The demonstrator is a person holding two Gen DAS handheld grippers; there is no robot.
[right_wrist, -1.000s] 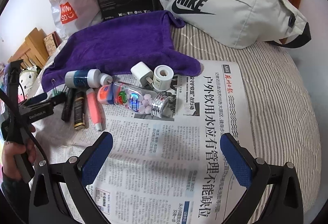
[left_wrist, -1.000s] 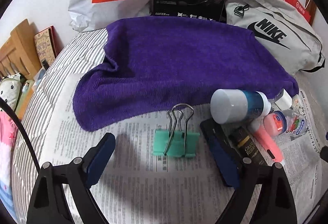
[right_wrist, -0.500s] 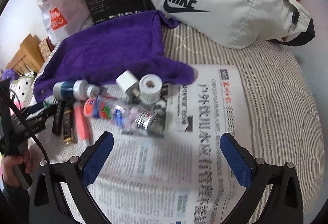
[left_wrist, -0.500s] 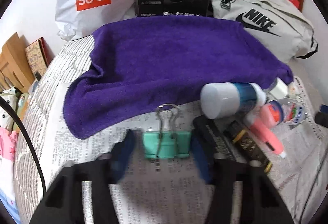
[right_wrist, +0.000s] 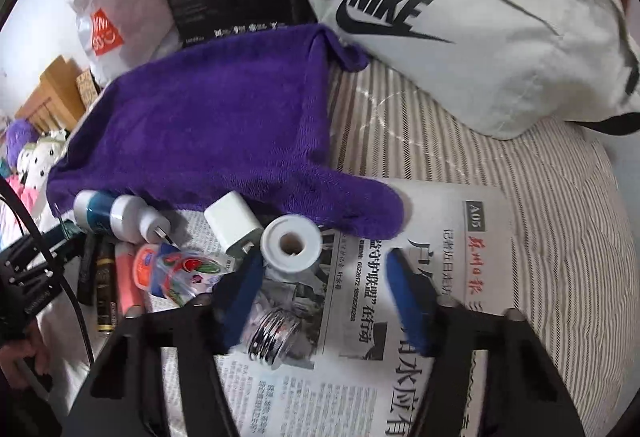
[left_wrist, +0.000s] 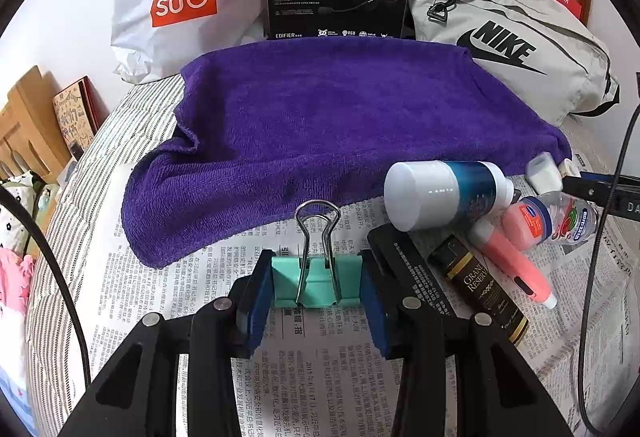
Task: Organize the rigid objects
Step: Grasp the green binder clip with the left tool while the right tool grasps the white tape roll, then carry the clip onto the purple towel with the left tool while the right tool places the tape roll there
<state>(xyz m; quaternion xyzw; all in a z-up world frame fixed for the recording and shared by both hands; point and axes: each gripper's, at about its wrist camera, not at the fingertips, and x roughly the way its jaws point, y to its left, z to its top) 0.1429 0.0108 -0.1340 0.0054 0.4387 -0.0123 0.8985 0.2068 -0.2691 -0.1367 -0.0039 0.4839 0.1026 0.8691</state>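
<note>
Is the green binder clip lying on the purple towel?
No, the green binder clip lies on the newspaper in front of the purple towel, between the left gripper's blue pads.

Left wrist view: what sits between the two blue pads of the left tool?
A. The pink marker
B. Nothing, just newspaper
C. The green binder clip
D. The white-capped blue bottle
C: in the left wrist view the left tool has its blue pads pressed against both sides of the green binder clip, which lies on the newspaper, wire handles pointing toward the purple towel.
</note>
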